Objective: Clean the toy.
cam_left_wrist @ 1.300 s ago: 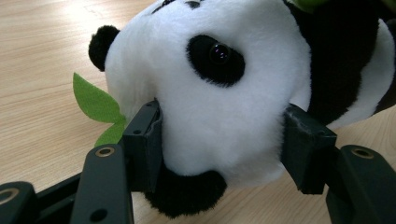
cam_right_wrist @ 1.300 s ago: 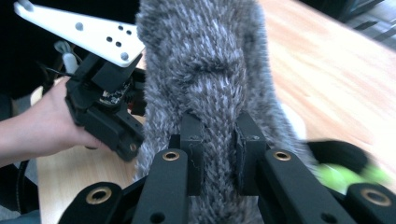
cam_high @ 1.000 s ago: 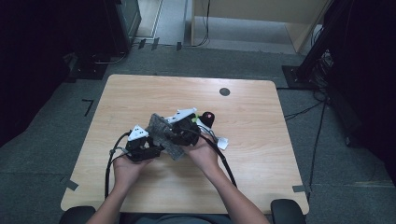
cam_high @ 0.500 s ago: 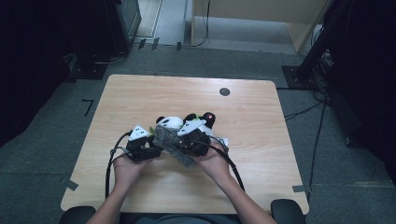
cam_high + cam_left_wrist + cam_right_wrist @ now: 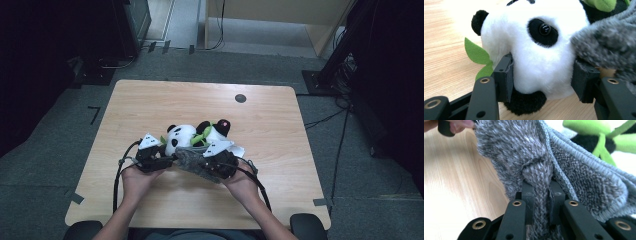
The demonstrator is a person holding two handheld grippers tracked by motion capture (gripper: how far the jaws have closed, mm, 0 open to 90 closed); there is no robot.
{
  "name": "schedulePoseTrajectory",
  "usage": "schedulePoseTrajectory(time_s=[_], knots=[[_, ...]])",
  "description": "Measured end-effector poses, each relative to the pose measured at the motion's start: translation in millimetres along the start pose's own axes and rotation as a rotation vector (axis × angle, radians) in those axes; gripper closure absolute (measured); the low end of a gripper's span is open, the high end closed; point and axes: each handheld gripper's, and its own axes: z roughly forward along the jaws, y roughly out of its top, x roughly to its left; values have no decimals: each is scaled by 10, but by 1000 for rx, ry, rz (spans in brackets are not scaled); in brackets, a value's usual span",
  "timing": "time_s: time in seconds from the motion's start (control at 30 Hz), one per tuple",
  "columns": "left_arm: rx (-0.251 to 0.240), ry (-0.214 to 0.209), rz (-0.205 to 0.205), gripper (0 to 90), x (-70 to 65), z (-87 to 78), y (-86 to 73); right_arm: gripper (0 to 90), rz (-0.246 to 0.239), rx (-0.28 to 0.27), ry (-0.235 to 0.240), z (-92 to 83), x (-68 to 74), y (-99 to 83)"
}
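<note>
Holding two things at once: right gripper [image 5: 207,162] has its jaws pinched tight on a bunched fold of the grey fuzzy cloth [image 5: 192,162], and the right gripper view shows the pile squeezed into a narrow ridge between the pads. Left gripper [image 5: 159,159] straddles the plush panda's [image 5: 181,138] white head [image 5: 536,57]; its jaws have just been closing, with the head between them. In the left gripper view one pad sits against the cheek by the green felt leaf [image 5: 477,56], and the other is close on the far side, half hidden by cloth, so I can't tell if it's pressing yet; no real squeeze visible in the plush. Panda lies on the bench [image 5: 150,107] at centre, just ahead of both grippers, head toward the person's left, black-and-green body [image 5: 212,131] to the right. Cloth hangs from the right jaws and drapes against the panda's near side, touching it. My read: left side is there to pin the toy so it doesn't slide, while the right keeps a firm pinch so the cloth can be dragged over or around it; looks like wrapping or covering the panda. Something small and white [image 5: 240,150] lies on the bench just right of the right gripper; can't identify it.
</note>
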Motion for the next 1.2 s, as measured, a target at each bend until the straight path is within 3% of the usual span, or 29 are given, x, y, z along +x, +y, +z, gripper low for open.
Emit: schedulePoseTrajectory(time_s=[0.23,0.4,0.87,1.03,1.17,1.2], knots=[[1,-3,-8,433,10,0,5,797,4,-13,6,-84,-2,-138],[4,-3,-7,445,-1,4,8,797,49,-14,7,-171,-87,-320],[-1,-8,-6,448,6,5,-3,793,117,33,-9,-350,-241,-521],[-2,-6,-13,449,6,4,0,794,122,16,-11,-446,-200,-489],[-2,-4,-15,449,3,5,1,794,105,-15,5,-501,-123,-380],[-3,-2,-14,448,1,5,2,794,87,-42,19,-531,-56,-255]])
